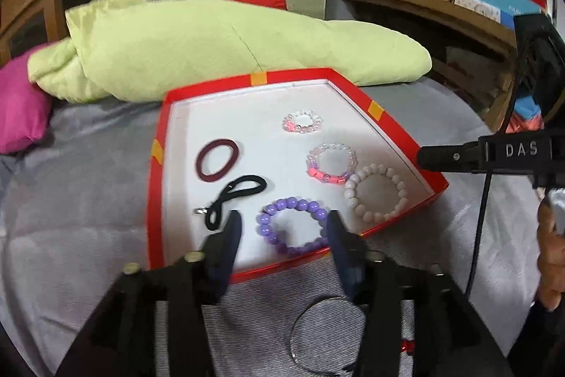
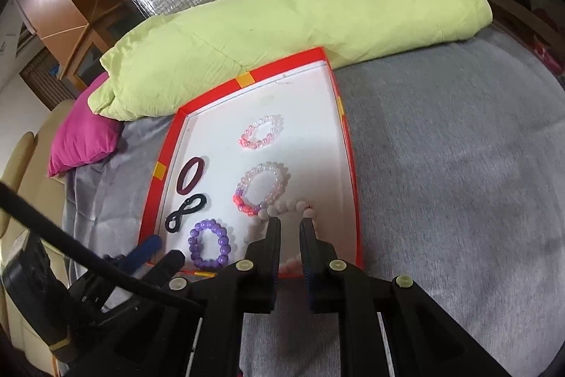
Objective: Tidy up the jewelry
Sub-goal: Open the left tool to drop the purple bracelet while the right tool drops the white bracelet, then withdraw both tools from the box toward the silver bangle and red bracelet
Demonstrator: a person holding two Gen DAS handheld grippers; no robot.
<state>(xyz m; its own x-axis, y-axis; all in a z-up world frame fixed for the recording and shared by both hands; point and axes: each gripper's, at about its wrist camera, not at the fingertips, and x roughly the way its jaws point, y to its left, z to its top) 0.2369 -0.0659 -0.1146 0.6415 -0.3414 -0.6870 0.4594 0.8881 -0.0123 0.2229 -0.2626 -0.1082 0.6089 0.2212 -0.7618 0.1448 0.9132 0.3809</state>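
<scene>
Grey bed [image 2: 459, 165] carries red tray [image 1: 155, 200], green duvet [image 1: 212, 41], seemingly a bangle [image 1: 328, 334].

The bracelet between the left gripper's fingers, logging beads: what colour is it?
Purple, glossy round beads; the bracelet shows best in the left wrist view, inside the red box.

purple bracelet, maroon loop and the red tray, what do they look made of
Purple bracelet: glossy round beads with bright highlights, probably plastic or glass; which cannot be told.
Maroon loop: matte, soft-looking band with no shine, likely a fabric-covered elastic hair tie.
Red tray: thin walls with shiny red outside, flat white inside and yellow tape at the edges, apparently coated cardboard.
</scene>
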